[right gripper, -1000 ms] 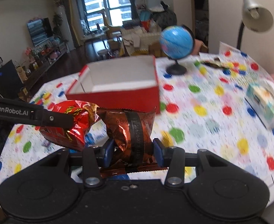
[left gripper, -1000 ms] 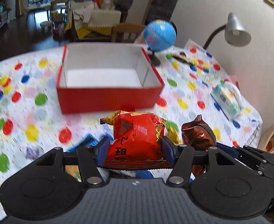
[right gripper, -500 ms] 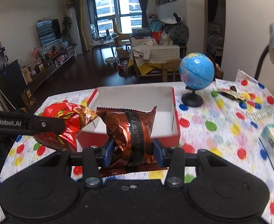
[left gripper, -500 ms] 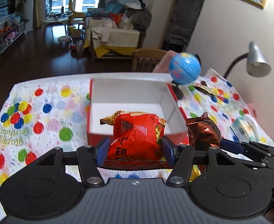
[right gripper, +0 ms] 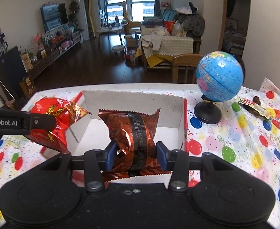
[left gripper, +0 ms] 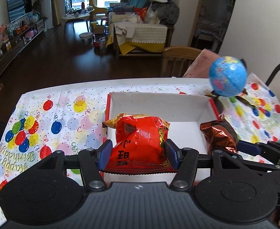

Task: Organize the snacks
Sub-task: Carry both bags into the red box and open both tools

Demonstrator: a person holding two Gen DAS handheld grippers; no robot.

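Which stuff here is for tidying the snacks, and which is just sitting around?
For the job:
red snack bag in left gripper
brown snack bag in right gripper
red box

Just lying about:
globe
wrapper beside it
balloon tablecloth

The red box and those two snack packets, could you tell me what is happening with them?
A person is sorting snacks with two handheld grippers. The left gripper clamps a red snack packet, and the right gripper clamps a brown foil packet. Both packets hang over the open red box on the balloon-print tablecloth, not yet released. A globe stands beside the box.
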